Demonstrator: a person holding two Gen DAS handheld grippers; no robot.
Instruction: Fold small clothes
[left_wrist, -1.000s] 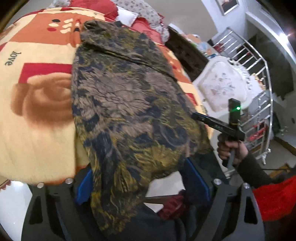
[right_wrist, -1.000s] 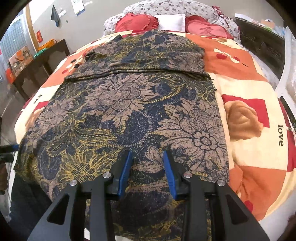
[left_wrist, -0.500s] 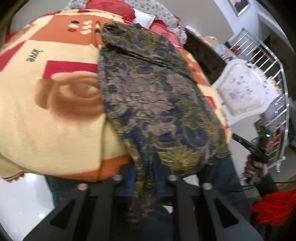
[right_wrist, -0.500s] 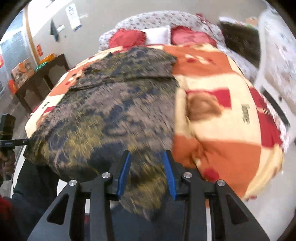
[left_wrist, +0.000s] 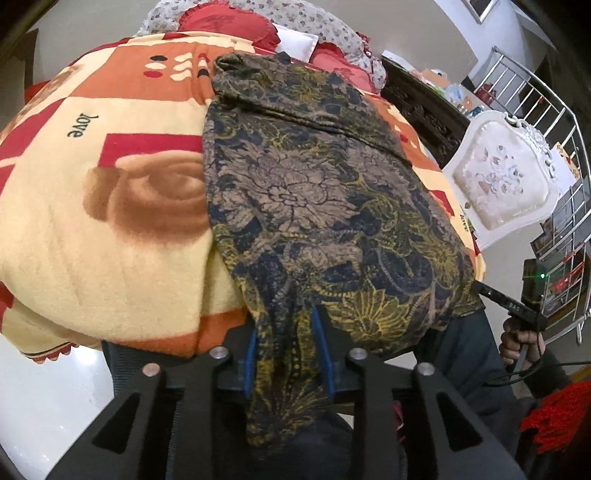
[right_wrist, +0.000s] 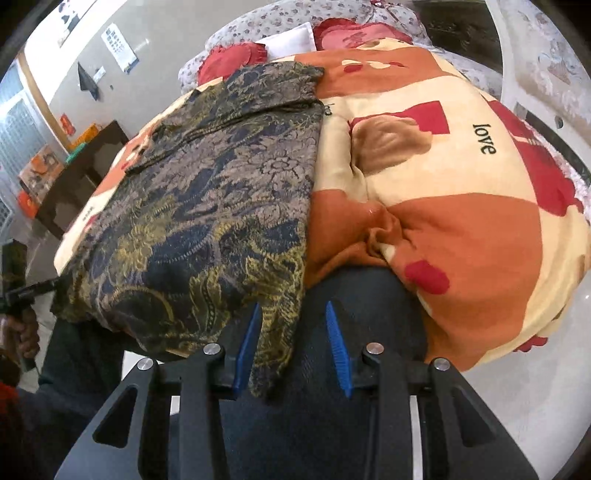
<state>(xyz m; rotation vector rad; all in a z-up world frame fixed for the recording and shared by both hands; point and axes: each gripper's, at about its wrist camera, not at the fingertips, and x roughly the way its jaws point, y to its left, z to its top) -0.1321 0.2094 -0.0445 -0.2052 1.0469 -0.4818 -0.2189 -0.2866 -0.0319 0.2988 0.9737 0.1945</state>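
Note:
A dark floral garment (left_wrist: 317, 192) lies spread on a bed's orange and cream blanket (left_wrist: 110, 240). My left gripper (left_wrist: 286, 325) sits at its near left hem corner. Bunched cloth fills the gap between the blue pads, and creases run into them; the jaws are opening. My right gripper (right_wrist: 291, 306) stands open at the garment's (right_wrist: 221, 192) near right corner. That corner hangs loose against the left pad (right_wrist: 245, 347), with dark trousers behind the remaining gap. Each wrist view catches the other gripper at the hem: the right gripper (left_wrist: 513, 306) and the left gripper (right_wrist: 26, 288).
Red and floral pillows (left_wrist: 229, 22) lie at the head of the bed. A white padded chair (left_wrist: 502, 184), a metal railing (left_wrist: 535, 96) and a dark cabinet (left_wrist: 421, 103) stand on the right. A dark side table (right_wrist: 74, 177) is on the left. The person's legs (right_wrist: 354, 295) press against the bed's foot.
My left jaws went from wide open to closed on the hem corner, then widened a little. My right gripper slid along the hem to the garment's right corner, its gap unchanged.

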